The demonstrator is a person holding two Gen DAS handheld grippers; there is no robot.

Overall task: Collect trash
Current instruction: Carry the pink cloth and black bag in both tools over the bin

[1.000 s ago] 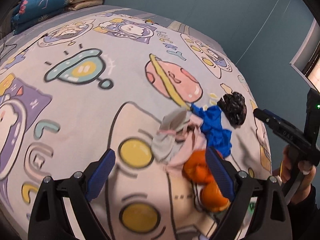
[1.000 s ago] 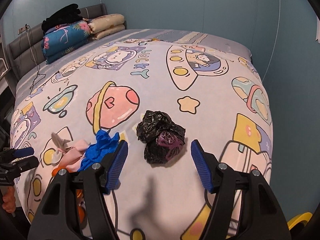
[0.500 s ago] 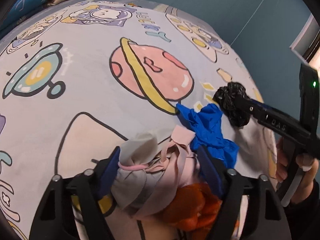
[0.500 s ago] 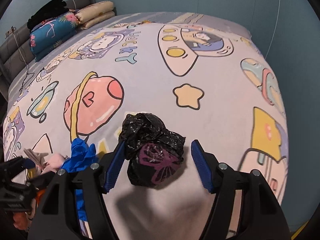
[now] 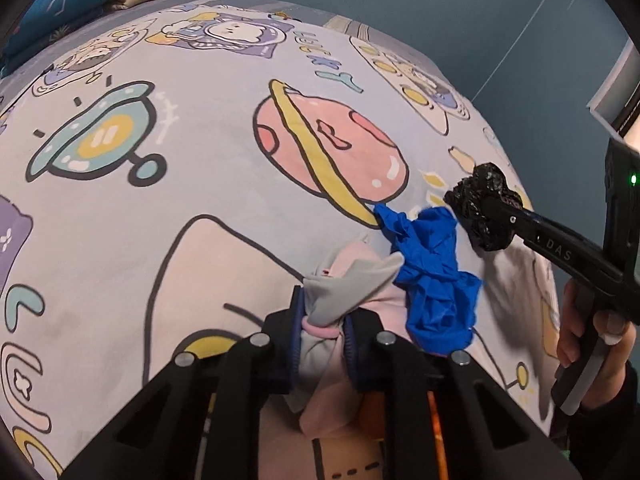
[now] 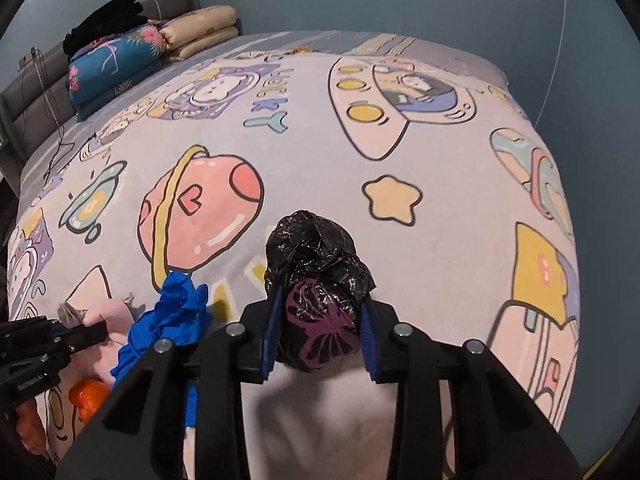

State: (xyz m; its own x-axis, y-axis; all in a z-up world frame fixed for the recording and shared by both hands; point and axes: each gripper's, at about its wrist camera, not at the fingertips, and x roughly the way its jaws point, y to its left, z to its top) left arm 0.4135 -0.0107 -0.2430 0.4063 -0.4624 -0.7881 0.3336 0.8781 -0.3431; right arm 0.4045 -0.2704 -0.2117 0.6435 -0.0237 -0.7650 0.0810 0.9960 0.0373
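I note both sets of jaws have just been closing: my left gripper [image 5: 322, 334] now pinches the grey-pink rag [image 5: 344, 292] and my right gripper [image 6: 318, 330] the black bag [image 6: 318, 280], both on the bed [image 6: 440, 208]. Lifting looks due next.

Trash lies in a row on the bed [image 6: 440, 208] near its foot: crumpled bag [image 6: 320, 288] rightmost, wadded glove [image 6: 172, 320] just left of it, cloth bundle [image 5: 344, 292] further left (touching the glove). Folded quilts [image 6: 120, 64] are stacked at the far head end, left.
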